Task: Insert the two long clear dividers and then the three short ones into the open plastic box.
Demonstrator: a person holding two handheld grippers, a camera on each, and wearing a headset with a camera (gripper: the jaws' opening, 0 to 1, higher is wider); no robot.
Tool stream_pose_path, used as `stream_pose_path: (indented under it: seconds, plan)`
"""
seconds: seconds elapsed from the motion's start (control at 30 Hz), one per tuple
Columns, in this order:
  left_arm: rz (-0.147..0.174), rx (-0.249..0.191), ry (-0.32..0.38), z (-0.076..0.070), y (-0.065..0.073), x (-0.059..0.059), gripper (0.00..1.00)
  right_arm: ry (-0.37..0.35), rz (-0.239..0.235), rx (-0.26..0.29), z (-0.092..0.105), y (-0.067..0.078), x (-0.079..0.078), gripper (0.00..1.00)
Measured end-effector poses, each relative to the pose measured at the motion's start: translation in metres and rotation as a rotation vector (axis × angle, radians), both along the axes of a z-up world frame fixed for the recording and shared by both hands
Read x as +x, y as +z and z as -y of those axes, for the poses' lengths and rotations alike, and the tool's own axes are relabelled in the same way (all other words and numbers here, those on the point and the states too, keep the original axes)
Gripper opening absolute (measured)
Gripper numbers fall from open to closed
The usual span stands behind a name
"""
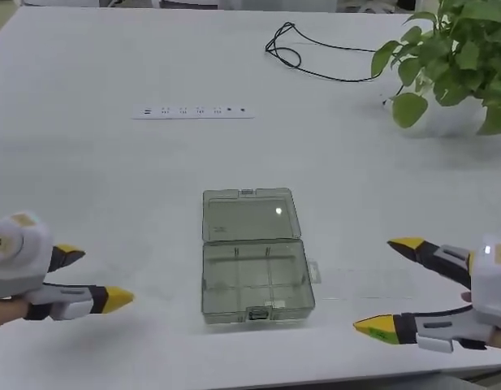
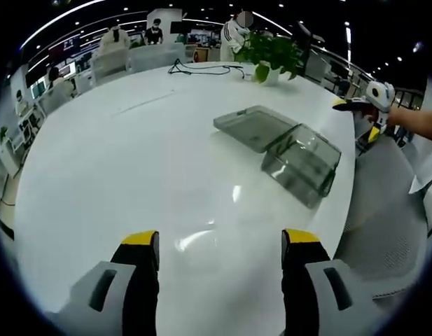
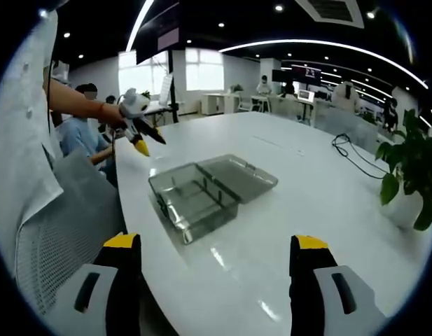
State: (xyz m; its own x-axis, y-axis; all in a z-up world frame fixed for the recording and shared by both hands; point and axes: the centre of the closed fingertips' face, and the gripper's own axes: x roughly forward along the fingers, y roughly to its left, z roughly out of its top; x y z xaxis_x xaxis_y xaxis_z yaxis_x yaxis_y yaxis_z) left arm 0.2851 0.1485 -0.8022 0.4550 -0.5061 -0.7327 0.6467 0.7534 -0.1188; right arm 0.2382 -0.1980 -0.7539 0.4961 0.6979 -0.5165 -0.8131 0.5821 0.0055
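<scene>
Spread and empty, yellow-tipped fingers of the left gripper [image 1: 104,276] and right gripper [image 1: 375,283] flank the smoky clear plastic box [image 1: 250,215] lying open between them on the white tabletop [image 1: 153,179], where thin clear dividers [image 1: 268,260], likely light, stiff and slippery, suit an upper-edge pinch.

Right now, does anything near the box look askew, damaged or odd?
Nothing stands out. The clear plastic box sits square on the white table, lid folded flat, with partition lines visible inside. The left gripper and right gripper hang open, apart from it.
</scene>
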Motion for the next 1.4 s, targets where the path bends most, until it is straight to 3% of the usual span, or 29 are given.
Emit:
stream_pose_path:
  seconds: [0.2,0.43,0.6,0.97,1.13,1.4]
  plan:
    - [-0.030,0.065,0.010,-0.008,-0.012,0.003,0.60,-0.004,-0.002,0.005,-0.001,0.000,0.000,0.88]
    - [-0.065,0.114,0.021,-0.013,-0.022,0.005,0.54,-0.005,0.000,0.010,-0.001,0.001,0.000,0.87]
    - [-0.100,0.175,0.013,-0.016,-0.032,0.004,0.49,-0.009,0.000,0.013,-0.002,0.001,0.000,0.87]
    - [-0.134,0.228,-0.003,-0.012,-0.044,0.004,0.46,-0.016,0.001,0.019,-0.002,0.001,-0.001,0.87]
    - [-0.123,0.270,-0.008,-0.015,-0.043,0.005,0.43,-0.020,0.001,0.021,-0.001,0.001,-0.001,0.87]
    - [-0.146,0.271,0.026,-0.016,-0.043,0.007,0.42,-0.016,-0.003,0.020,-0.002,-0.001,-0.002,0.87]
